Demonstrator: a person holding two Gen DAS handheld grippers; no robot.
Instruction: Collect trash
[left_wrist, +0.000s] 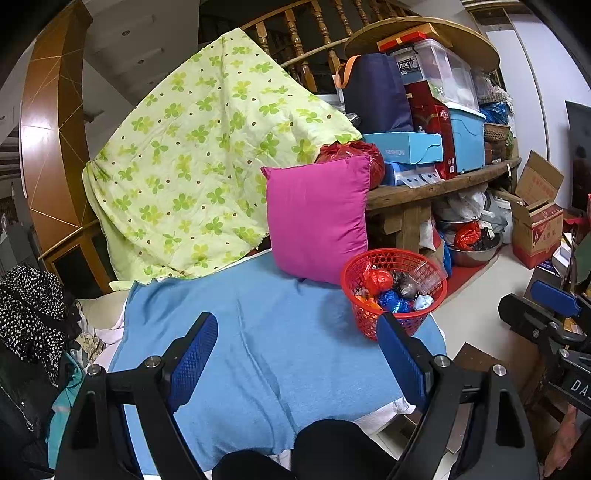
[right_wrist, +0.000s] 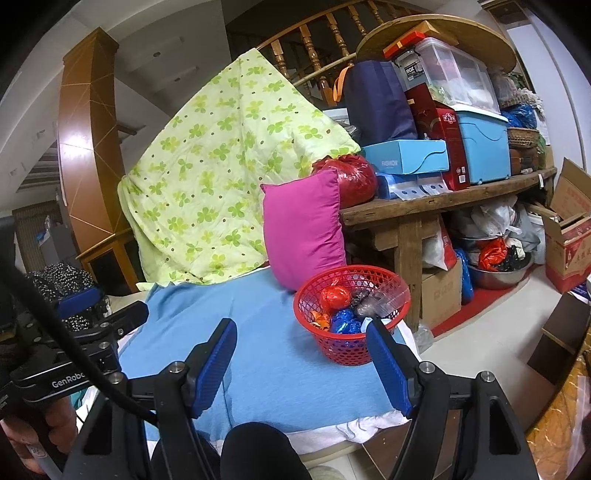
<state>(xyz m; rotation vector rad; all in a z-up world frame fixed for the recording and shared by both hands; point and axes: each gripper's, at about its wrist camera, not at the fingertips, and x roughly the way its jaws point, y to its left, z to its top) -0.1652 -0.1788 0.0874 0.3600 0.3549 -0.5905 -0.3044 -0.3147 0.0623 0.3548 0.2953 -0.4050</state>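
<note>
A red mesh basket (left_wrist: 369, 325) stands on the blue blanket (left_wrist: 266, 354) at its right edge. It holds several crumpled wrappers: red, blue, dark and clear plastic. It also shows in the right wrist view (right_wrist: 343, 347). My left gripper (left_wrist: 297, 332) is open and empty, held over the blanket just left of the basket. My right gripper (right_wrist: 301, 343) is open and empty, with its right finger in front of the basket's near side. The right gripper also shows at the right edge of the left wrist view (left_wrist: 554, 306).
A pink cushion (left_wrist: 317, 218) leans behind the basket. A green clover quilt (left_wrist: 192, 162) drapes behind the blanket. A wooden bench (right_wrist: 443, 199) piled with boxes stands at the right, with bags, a steel bowl (right_wrist: 498, 273) and cardboard boxes (right_wrist: 569, 236) on the floor.
</note>
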